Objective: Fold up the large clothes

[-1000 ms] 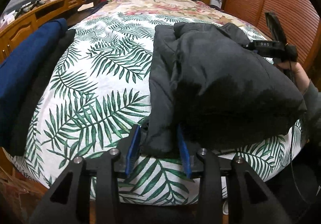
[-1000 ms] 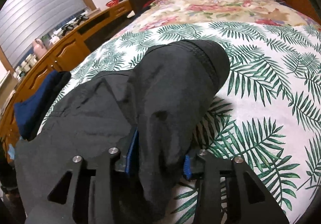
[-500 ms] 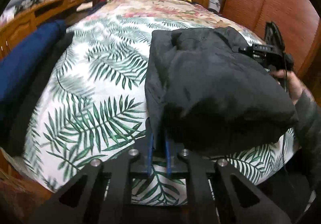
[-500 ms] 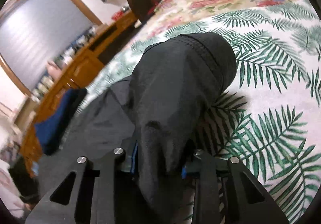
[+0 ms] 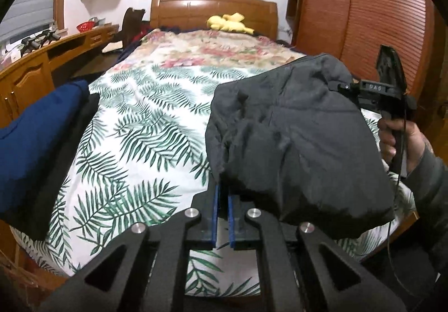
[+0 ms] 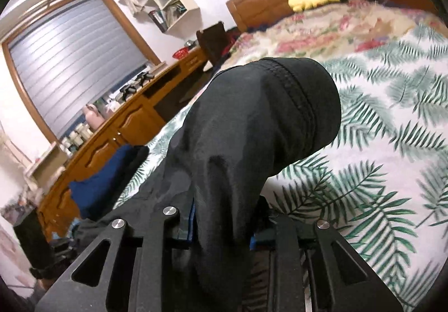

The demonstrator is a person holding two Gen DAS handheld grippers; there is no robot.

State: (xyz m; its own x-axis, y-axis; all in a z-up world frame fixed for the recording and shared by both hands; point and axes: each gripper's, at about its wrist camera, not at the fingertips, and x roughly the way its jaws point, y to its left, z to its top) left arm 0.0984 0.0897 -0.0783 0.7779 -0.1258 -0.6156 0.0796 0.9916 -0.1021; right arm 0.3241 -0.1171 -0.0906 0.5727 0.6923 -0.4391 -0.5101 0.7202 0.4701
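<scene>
Two grippers hold our black jacket (image 5: 294, 130): left gripper (image 5: 222, 194) pinches its near hem, right gripper (image 6: 224, 225) is closing, seemingly on a sleeve; its length runs between them above the bed (image 5: 140, 116).

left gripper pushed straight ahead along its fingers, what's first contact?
Left gripper is already shut on the bulky black padded jacket; going on, it likely pushes that, then the palm-leaf bedspread; depth unclear.

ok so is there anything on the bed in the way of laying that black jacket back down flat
Nothing visible. The black jacket hangs over bare leaf-print bedspread. The blue garment lies off at the bed's left edge, the yellow plush toy by the headboard.
</scene>
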